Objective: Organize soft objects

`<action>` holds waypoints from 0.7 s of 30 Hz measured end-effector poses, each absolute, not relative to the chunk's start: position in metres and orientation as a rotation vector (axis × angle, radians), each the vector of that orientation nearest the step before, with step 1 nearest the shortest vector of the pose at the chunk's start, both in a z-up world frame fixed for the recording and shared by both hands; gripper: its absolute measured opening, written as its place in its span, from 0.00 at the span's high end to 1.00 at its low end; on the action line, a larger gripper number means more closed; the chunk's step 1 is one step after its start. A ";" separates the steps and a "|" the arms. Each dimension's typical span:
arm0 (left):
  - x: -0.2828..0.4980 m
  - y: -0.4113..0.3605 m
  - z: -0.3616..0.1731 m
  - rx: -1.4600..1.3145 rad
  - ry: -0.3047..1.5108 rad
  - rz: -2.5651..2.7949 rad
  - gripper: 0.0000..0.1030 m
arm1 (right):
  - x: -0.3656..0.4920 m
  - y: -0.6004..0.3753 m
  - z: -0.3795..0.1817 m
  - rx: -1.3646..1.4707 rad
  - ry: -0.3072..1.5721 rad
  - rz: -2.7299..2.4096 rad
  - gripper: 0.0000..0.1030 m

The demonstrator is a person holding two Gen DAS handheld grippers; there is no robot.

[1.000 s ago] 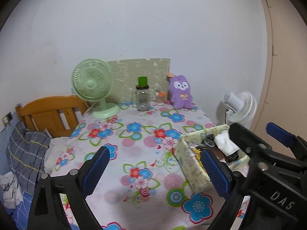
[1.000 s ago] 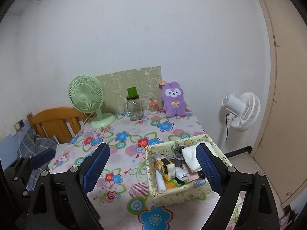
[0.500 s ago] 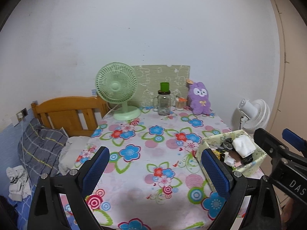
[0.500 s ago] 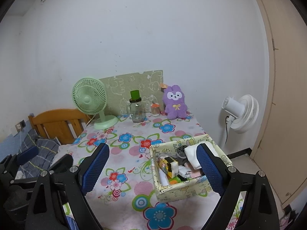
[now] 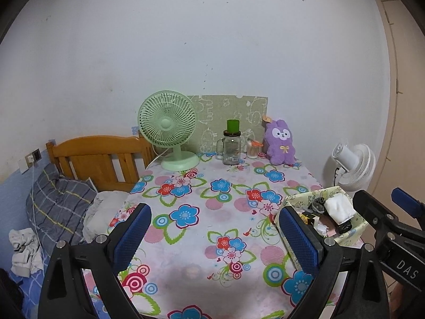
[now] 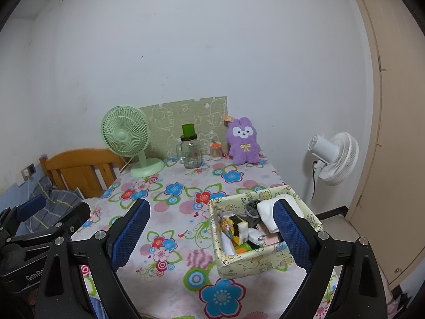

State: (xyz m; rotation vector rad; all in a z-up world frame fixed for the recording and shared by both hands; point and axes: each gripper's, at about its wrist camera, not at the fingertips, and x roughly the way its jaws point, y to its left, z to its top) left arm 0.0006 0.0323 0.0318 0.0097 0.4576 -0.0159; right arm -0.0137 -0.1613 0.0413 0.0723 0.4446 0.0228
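A purple plush rabbit (image 5: 280, 145) (image 6: 242, 141) sits upright at the back of the flowered table (image 5: 212, 212), against the wall. A pale yellow box (image 6: 265, 255) (image 5: 305, 199) full of mixed items, with a white cloth (image 6: 267, 212) on top, stands at the table's right side. My left gripper (image 5: 216, 236) hovers open over the near table with nothing between its fingers. My right gripper (image 6: 211, 236) is open too, its right finger (image 6: 289, 235) in front of the box. Each gripper shows at the edge of the other's view.
A green desk fan (image 5: 170, 130), a glass jar with a green lid (image 5: 232, 146) and a small orange-capped jar (image 5: 252, 150) line the table's back. A white floor fan (image 6: 333, 156) stands right of the table. A wooden bed with bedding (image 5: 61, 199) lies left.
Both grippers have pulled back and up from the table, so the table and box look smaller and farther. The left view has swung so the bed side shows more. Nothing on the table moved.
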 end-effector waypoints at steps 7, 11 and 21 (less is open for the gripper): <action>0.000 0.030 0.032 0.012 0.456 -0.025 0.05 | -0.015 -0.161 0.040 0.078 0.443 0.024 0.07; 0.001 0.030 0.032 0.010 0.453 -0.025 0.05 | -0.016 -0.161 0.040 0.080 0.445 0.029 0.07; 0.001 0.031 0.032 0.007 0.460 -0.021 0.03 | -0.017 -0.162 0.042 0.079 0.440 0.030 0.07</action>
